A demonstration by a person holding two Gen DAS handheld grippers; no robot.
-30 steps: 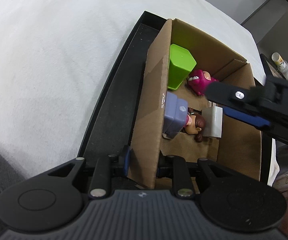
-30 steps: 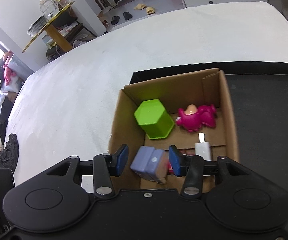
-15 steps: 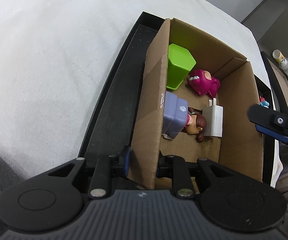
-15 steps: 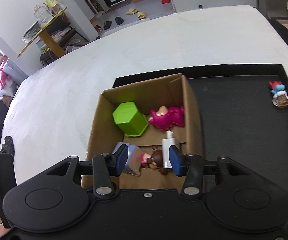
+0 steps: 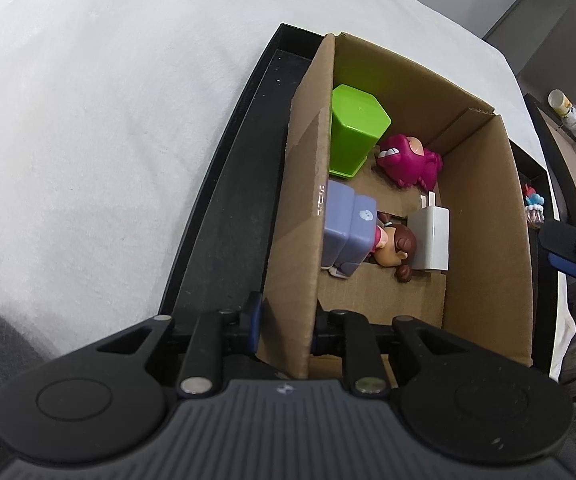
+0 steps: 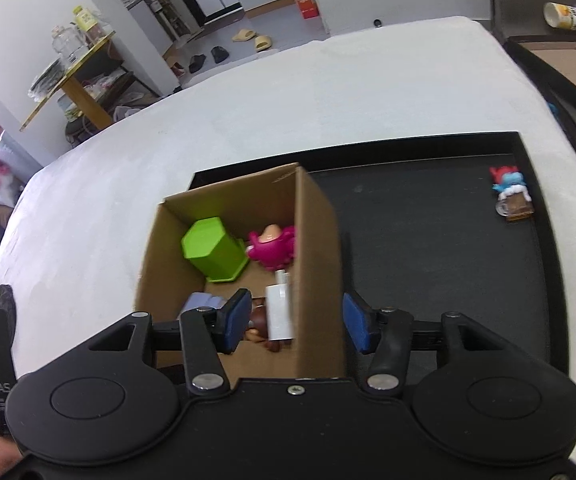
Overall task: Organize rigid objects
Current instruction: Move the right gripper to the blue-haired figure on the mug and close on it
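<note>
The left gripper [image 5: 286, 330] is clenched on the near left wall of the box [image 5: 299, 216], one blue pad on each side of the cardboard. In the right wrist view the right gripper [image 6: 293, 322] hangs over the box's right wall with its pads apart; its jaws have just been opening, the wall stands between them, and neither pad presses on it.

The box sits at the 9 o'clock end of a black tray [image 6: 427, 248] on a white cloth [image 6: 288, 104]. Inside, nearest, a lilac block [image 5: 347, 236] lies against the left wall, with a brown-haired doll [image 5: 397, 246] touching its 3 o'clock side and a white plug [image 5: 431, 236] just beside the doll. Farther in, at 12 o'clock from the block, a green cup [image 5: 355, 132] stands upside down against the left wall, and a magenta toy [image 5: 409, 160] lies at its 3 o'clock.

Out on the bare tray, well apart from the box toward 2 o'clock, stands a small blue figure [image 6: 509, 196] with a red cap.
</note>
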